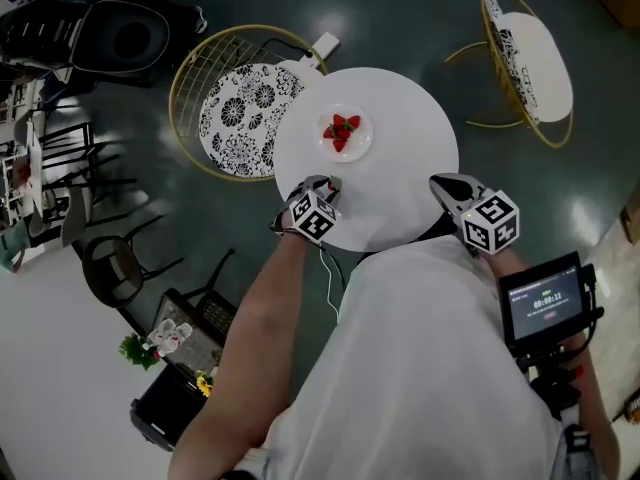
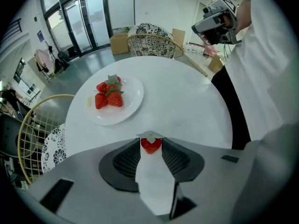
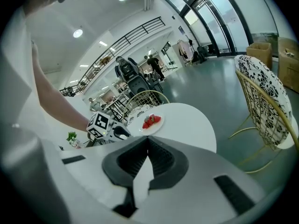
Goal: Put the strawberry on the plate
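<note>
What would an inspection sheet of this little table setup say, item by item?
Surface: round white table.
Job's things: white plate holding a few strawberries; one loose strawberry on the table, off the plate.
Clutter: nothing seen on the table.
Grippers: left gripper open, jaws either side of the loose strawberry; right gripper shut and empty, near the table's edge.
Cables: thin white cable hanging below the left gripper.
Surroundings: gold wire chairs with patterned cushions on a dark floor.
</note>
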`<action>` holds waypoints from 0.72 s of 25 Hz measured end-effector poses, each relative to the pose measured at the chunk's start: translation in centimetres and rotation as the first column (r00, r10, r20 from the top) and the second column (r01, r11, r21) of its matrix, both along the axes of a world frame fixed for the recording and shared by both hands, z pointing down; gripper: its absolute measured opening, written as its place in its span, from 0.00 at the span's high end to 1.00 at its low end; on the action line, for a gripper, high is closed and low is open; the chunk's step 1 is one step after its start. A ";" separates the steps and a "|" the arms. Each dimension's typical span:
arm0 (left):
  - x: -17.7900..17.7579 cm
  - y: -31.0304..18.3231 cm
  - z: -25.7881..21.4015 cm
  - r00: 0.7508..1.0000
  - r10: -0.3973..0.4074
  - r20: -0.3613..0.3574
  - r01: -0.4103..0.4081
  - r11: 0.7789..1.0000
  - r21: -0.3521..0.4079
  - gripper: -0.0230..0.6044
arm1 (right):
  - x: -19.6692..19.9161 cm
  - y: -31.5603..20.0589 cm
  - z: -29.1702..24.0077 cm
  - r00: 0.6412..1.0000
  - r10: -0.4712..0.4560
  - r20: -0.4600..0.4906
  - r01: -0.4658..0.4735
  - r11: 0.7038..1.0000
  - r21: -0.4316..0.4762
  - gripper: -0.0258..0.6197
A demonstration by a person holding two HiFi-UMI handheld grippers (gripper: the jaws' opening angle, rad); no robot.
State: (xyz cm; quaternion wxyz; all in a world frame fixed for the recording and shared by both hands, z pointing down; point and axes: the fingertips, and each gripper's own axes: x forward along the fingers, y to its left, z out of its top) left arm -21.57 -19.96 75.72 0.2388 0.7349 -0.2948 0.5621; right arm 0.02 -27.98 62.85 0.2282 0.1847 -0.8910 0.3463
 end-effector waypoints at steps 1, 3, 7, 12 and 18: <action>0.0 0.0 0.1 1.000 -0.005 0.003 0.005 1.000 -0.001 0.75 | 0.0 0.0 0.0 1.000 0.001 0.000 -0.001 1.000 -0.001 0.95; -0.2 0.0 0.1 1.000 -0.020 0.003 0.020 1.000 -0.001 0.75 | 0.0 0.0 0.1 1.000 0.003 -0.001 -0.003 1.000 -0.003 0.95; -0.2 0.1 0.0 0.999 -0.041 -0.008 0.041 0.999 0.000 0.75 | 0.2 0.1 0.1 1.000 0.002 -0.007 -0.002 1.000 -0.004 0.95; -0.1 0.0 -0.7 0.991 -0.129 -0.043 0.129 0.991 0.017 0.75 | -0.2 0.0 0.0 1.000 -0.005 -0.005 0.005 1.000 0.002 0.95; 1.8 -0.6 -2.0 0.949 -0.285 -0.137 0.291 0.956 0.026 0.75 | -1.0 -0.2 -0.4 1.000 -0.024 0.004 0.024 1.000 0.011 0.95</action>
